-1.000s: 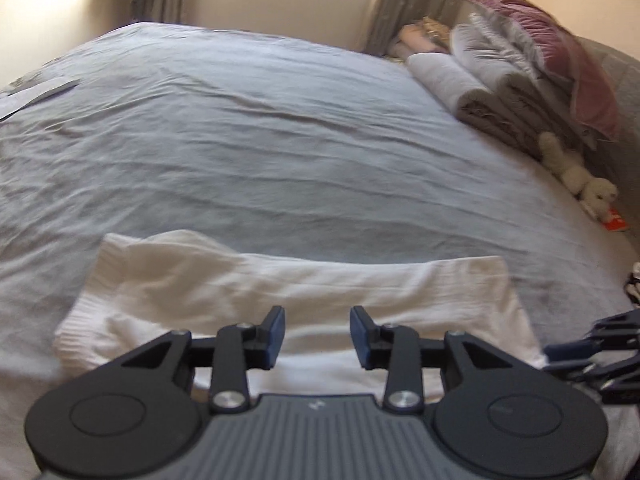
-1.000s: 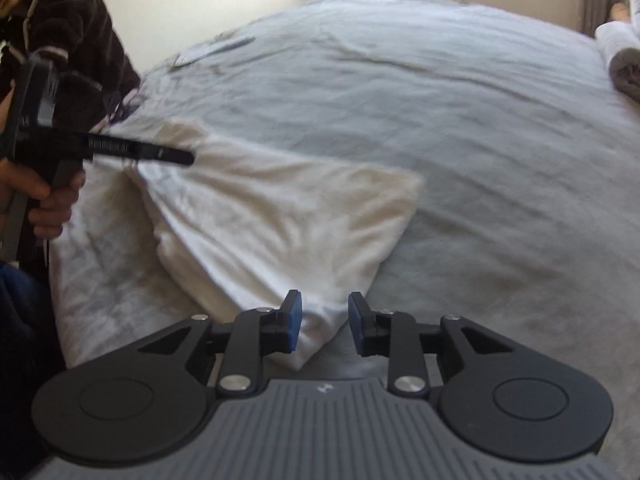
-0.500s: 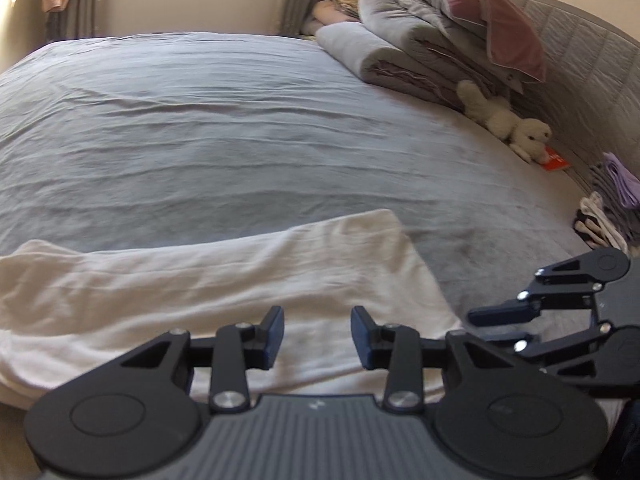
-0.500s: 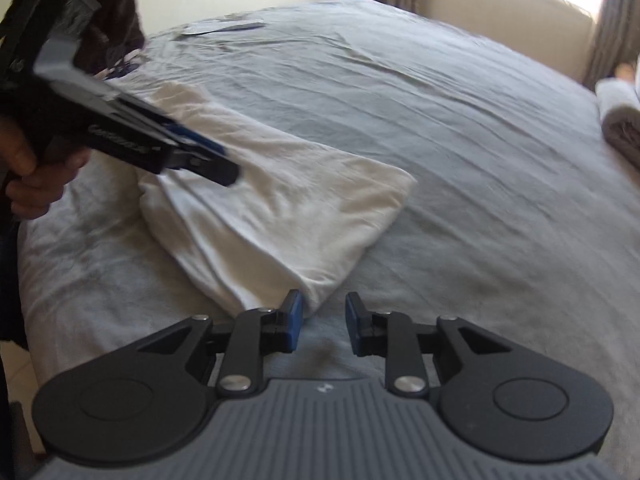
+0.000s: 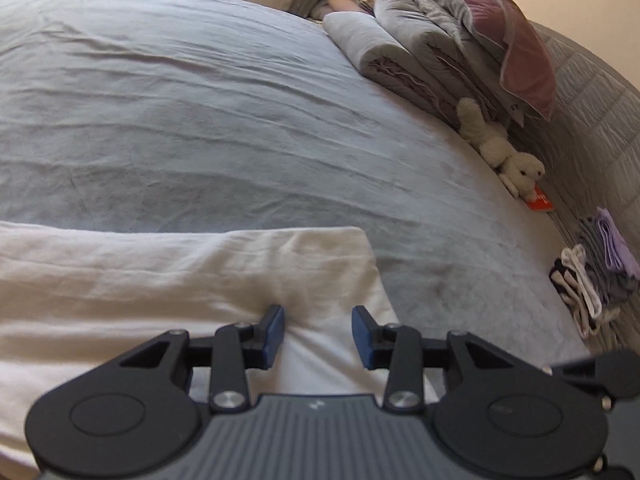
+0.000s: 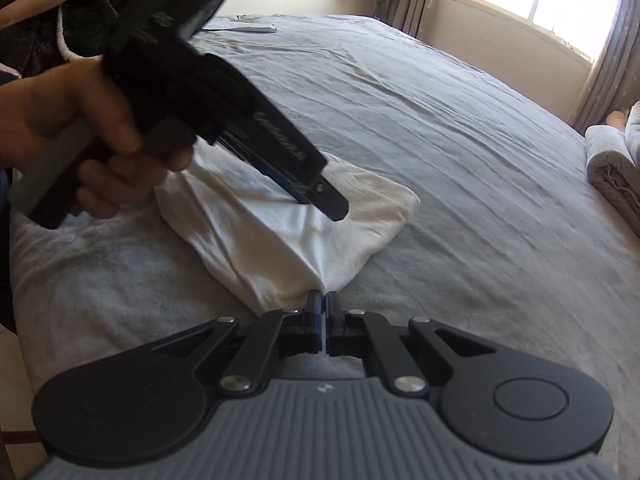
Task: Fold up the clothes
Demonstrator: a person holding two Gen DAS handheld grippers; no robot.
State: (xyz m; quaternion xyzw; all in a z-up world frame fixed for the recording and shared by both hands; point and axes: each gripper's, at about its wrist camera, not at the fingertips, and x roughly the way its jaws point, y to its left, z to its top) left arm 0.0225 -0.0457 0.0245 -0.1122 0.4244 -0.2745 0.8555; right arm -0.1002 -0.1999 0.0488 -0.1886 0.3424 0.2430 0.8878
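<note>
— Lying folded on the grey bed (image 5: 200,120), near its edge, the white garment (image 5: 180,280) is seen. How is it held?

— One corner is pinched between the closed fingers of the right gripper (image 6: 322,312), and the cloth is drawn taut there.

— And the left gripper (image 5: 318,330)?

— Its jaws are kept spread, empty, just over the garment's right end.
</note>
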